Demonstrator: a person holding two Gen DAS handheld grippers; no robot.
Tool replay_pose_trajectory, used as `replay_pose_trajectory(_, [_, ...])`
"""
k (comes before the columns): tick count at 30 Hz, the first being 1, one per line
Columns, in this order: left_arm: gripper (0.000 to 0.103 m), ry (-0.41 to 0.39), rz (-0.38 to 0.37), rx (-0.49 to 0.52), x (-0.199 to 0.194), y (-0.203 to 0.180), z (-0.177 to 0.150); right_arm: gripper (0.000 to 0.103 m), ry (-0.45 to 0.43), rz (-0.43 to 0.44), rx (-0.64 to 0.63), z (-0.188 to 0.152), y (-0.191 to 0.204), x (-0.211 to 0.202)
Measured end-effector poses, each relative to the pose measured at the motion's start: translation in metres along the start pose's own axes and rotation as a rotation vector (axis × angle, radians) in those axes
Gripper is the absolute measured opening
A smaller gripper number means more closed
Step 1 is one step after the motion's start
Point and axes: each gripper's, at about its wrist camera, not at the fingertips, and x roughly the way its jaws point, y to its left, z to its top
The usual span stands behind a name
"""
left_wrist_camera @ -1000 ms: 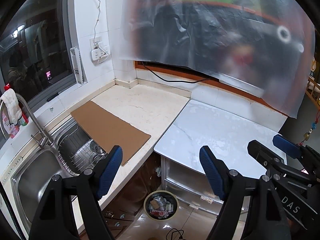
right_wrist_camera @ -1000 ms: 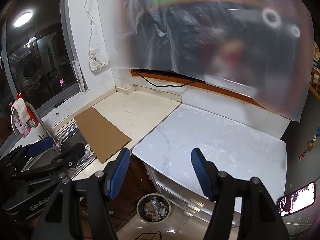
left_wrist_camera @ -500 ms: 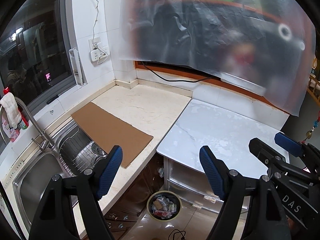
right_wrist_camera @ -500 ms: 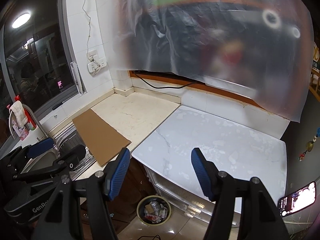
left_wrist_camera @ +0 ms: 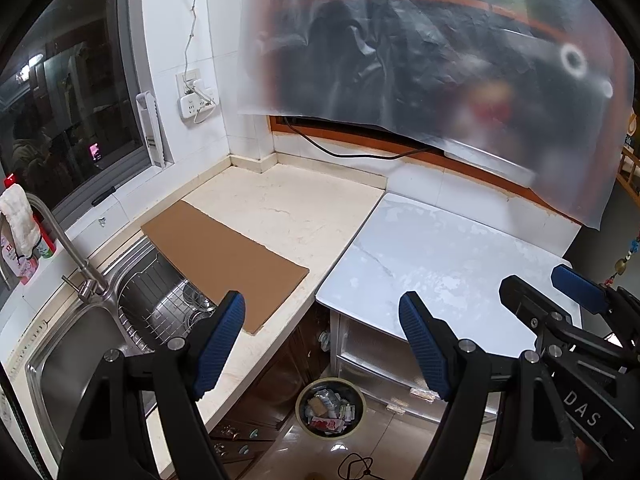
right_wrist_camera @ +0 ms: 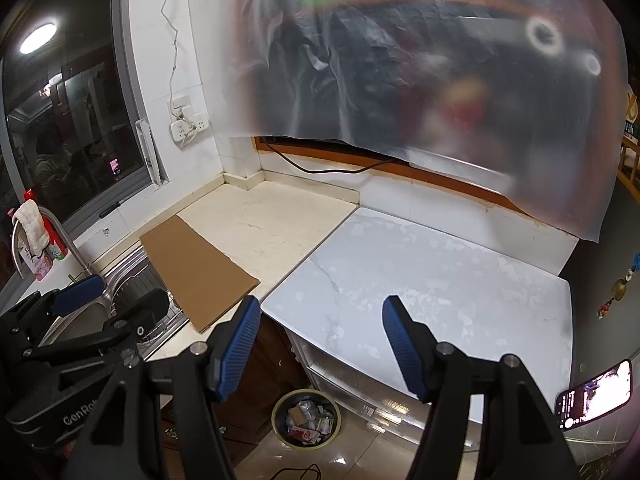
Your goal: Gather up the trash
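Two blue-padded fingers (left_wrist_camera: 222,344) of the left gripper (left_wrist_camera: 322,346) stand wide apart at the bottom of the left wrist view, with nothing between them. The right gripper (right_wrist_camera: 316,346) shows the same in its own view: two blue pads (right_wrist_camera: 402,346) spread apart and empty, low in the frame. Each camera also catches the other tool: the right gripper at the lower right edge of the left view, the left one at the lower left edge of the right view.

One round trash bin (left_wrist_camera: 330,408) sits on the floor at the bottom centre of both views, below the gap between the two worktops, and it holds crumpled wrappers and scraps. One flat sheet of brown cardboard (left_wrist_camera: 224,262) lies left of centre, partly on the beige counter (left_wrist_camera: 296,208) and partly over the steel sink (left_wrist_camera: 76,364), which fills the lower left. One curved faucet (left_wrist_camera: 60,236) rises at the left edge with a white cloth (left_wrist_camera: 16,216) draped over it. One white marble slab (left_wrist_camera: 440,264) spans the right half. A translucent plastic sheet (left_wrist_camera: 420,52) hangs across the upper right. One lit phone (right_wrist_camera: 596,394) shows at the lower right edge of the right view.
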Motion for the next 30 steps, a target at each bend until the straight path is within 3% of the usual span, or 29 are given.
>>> replay_pose_trajectory(30, [0.078, 0.011, -0.014, 0.017, 0.005, 0.012, -0.003, 0.064, 0.003, -0.031, 0.015, -0.007, 0.012, 0.004])
